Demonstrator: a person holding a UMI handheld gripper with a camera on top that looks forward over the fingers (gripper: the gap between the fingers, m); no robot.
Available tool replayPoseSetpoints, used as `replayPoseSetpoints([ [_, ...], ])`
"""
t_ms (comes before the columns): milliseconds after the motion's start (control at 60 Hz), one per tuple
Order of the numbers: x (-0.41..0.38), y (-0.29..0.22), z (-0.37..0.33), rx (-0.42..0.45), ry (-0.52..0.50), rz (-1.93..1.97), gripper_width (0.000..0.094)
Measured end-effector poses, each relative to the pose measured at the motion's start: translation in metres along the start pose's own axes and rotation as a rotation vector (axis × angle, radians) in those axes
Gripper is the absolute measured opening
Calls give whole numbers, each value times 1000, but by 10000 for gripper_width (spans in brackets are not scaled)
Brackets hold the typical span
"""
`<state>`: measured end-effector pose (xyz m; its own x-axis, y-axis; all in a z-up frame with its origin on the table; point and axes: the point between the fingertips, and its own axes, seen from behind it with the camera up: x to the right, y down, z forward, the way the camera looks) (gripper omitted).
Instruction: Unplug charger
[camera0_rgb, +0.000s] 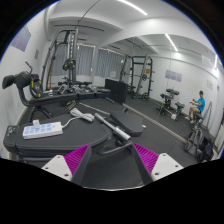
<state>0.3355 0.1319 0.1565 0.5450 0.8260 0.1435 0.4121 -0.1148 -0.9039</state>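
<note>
The gripper (112, 160) has its fingers spread, nothing between the magenta pads (77, 160). Just beyond them a black bench (50, 135) carries a white power strip (42, 129), probably with the charger, though I cannot make out the plug or cable. A charger should be light and rigid; grasp its body, not the cord. Farther are weight machines (70, 65) and a seated person (199, 103).

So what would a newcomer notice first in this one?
Probably the gym itself: a black weight bench just ahead of the open gripper, with a white power strip lying to the fingers' left. Beyond stand a cable machine and a squat rack, and a person in blue sits far off to the right.
</note>
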Motion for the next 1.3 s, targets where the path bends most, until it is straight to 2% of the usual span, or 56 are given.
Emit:
replayPoseSetpoints([
  [217,-5,5,38,-5,6,-18,853],
  [450,-30,1,74,5,-49,-39,854],
  [667,-114,1,98,12,-180,-54,857],
  [1083,-310,10,82,39,-481,-116,856],
  [1300,-386,11,89,37,-566,-94,855],
])
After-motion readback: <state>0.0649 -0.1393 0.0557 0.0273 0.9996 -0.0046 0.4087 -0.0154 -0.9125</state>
